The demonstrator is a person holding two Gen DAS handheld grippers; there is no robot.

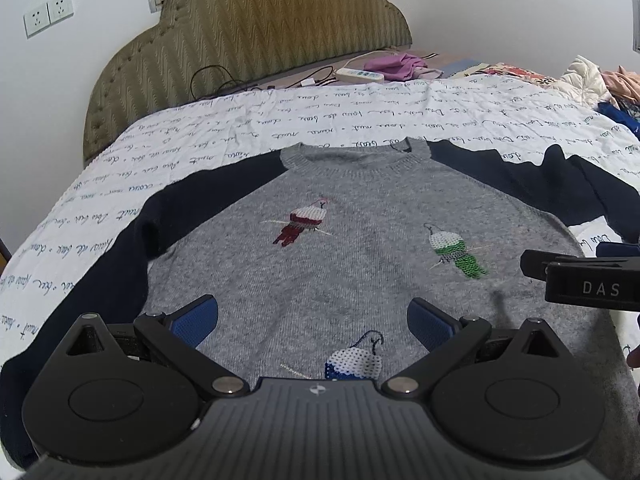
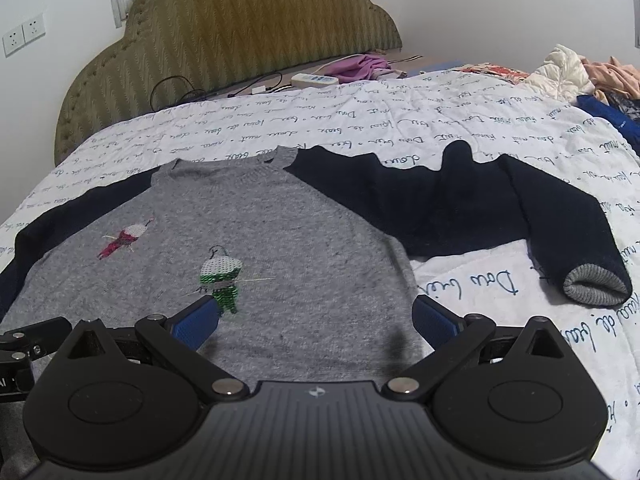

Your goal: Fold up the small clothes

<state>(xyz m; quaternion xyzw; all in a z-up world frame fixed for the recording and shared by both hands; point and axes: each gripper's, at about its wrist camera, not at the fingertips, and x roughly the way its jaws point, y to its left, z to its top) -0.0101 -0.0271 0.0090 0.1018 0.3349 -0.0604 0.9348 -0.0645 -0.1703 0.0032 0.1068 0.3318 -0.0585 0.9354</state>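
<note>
A small grey sweater (image 1: 360,240) with navy sleeves and bird motifs lies flat, front up, on the white bed cover. It also shows in the right wrist view (image 2: 288,248). Its right sleeve (image 2: 500,200) is bent, with the grey cuff (image 2: 592,284) toward me. Its left sleeve (image 1: 132,240) curves down the left side. My left gripper (image 1: 312,320) is open and empty above the sweater's lower middle. My right gripper (image 2: 316,320) is open and empty above the sweater's lower right edge. The right gripper's body (image 1: 584,280) shows at the right of the left wrist view.
The white bed cover with script print (image 1: 280,120) spreads around the sweater. An olive headboard (image 1: 248,32) stands behind. A power strip (image 1: 360,75), cables and a purple cloth (image 1: 396,65) lie near it. A heap of clothes (image 2: 580,72) sits at the far right.
</note>
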